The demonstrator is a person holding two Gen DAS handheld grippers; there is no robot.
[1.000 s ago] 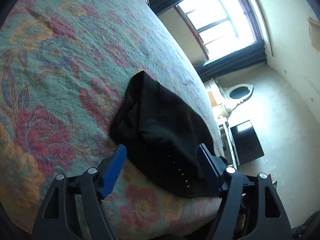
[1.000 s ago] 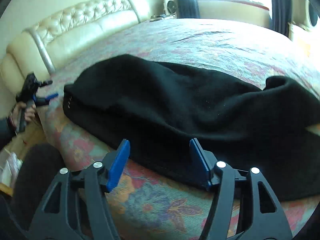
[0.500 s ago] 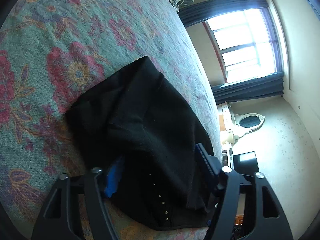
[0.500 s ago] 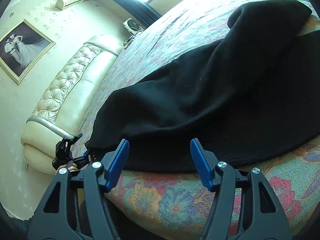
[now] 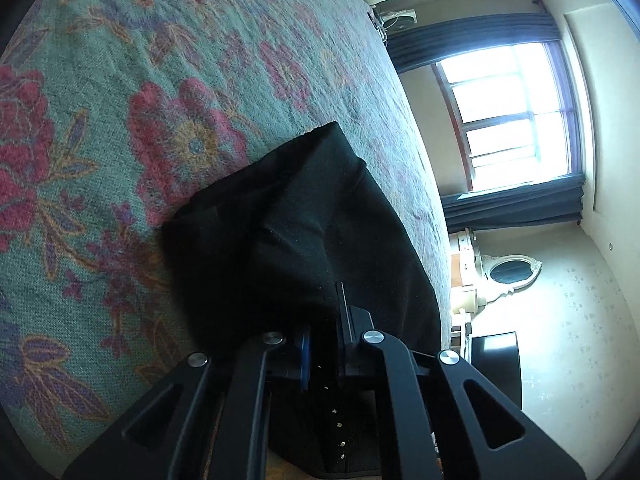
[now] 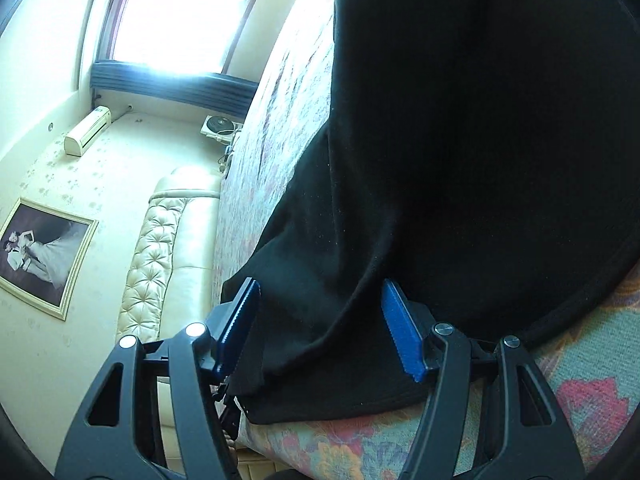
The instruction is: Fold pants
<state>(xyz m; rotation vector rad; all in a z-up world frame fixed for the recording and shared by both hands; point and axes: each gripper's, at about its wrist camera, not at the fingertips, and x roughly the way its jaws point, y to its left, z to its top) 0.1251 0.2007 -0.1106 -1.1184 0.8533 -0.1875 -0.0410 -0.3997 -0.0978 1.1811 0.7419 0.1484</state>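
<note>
Black pants point(image 5: 300, 220) lie crumpled near the edge of a bed with a floral bedspread point(image 5: 160, 80). My left gripper point(image 5: 324, 332) is shut on the near edge of the pants, by a row of small pale studs, and the fabric bunches over its fingertips. In the right wrist view the same pants point(image 6: 480, 140) fill the upper right. My right gripper point(image 6: 320, 292) straddles a hanging fold at their edge. Its jaws are closing, with the blue pads point(image 6: 400, 332) standing apart from the cloth on both sides.
A cream tufted headboard point(image 6: 160, 248) stands at one end of the bed, with a framed picture point(image 6: 40, 252) on the wall. A bright window with dark curtains point(image 5: 512, 200), a dresser with an oval mirror point(image 5: 512, 272) and a dark box point(image 5: 496, 364) lie beyond the bed's edge.
My left gripper moved in over the pants' edge and its jaws closed on the fabric. My right gripper rolled strongly and moved in, so a fold now sits between its jaws.
</note>
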